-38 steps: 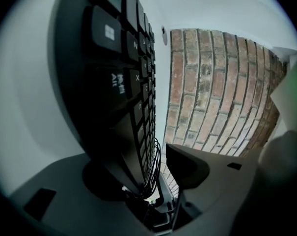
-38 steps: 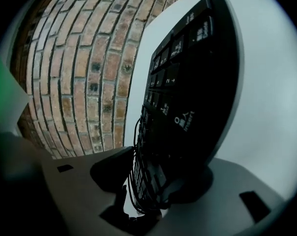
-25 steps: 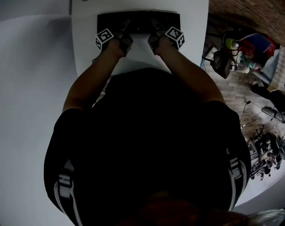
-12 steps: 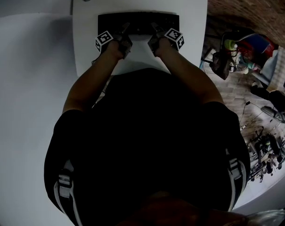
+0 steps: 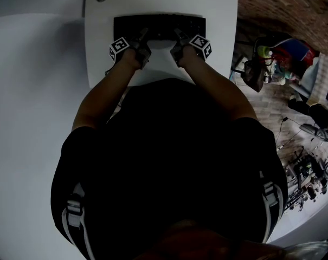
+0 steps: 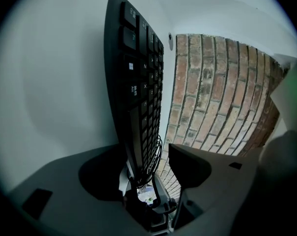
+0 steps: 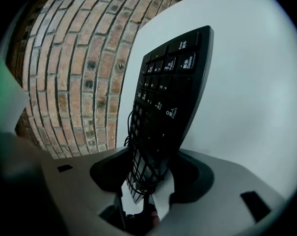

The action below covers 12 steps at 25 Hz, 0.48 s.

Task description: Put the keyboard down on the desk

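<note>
Okay, my left gripper [image 6: 146,154] has just been opening, keyboard [image 5: 159,26] between its jaws. My right gripper [image 7: 155,163] clamps it on the desk [image 5: 218,15].

Black keyboard [image 5: 159,26] of matt plastic, with pale legends printed on slightly sheened keycaps. The white desk [image 5: 218,15] under it has a smooth, matt top. A thin black cable [image 7: 138,178], rubbery-looking, loops along the keyboard's edge. Beyond the desk, a brick wall [image 6: 222,92] of rough red-brown brick with gritty pale mortar. On the near side of the desk, the person's shirt [image 5: 169,161] is dull black cloth.
</note>
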Tool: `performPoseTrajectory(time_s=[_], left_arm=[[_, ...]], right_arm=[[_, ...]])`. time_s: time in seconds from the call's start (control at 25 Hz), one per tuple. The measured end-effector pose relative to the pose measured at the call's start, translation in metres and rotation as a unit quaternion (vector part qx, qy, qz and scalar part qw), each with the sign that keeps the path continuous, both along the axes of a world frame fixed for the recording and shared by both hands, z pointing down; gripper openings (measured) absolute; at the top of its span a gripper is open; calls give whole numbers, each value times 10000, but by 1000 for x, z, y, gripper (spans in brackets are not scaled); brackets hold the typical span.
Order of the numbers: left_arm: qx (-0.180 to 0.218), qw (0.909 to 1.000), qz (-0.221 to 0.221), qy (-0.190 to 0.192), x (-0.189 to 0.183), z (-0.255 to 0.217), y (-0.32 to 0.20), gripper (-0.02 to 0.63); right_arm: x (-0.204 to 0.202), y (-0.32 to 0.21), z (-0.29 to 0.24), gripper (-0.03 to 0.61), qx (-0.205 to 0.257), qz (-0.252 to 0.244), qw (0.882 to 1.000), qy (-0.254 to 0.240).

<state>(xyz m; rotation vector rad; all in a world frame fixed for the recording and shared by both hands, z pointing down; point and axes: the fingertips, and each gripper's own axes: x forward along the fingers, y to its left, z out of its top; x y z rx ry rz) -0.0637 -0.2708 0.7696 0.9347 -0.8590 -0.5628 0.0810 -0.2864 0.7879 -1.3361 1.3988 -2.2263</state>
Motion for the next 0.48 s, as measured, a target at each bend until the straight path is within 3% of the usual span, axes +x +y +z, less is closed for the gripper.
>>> performPoseTrajectory(time_s=[0.48], left_arm=[[11, 10000, 24, -39, -8, 2, 17, 278]], right_arm=[[3, 17, -2, 239, -131, 40, 9999, -53]])
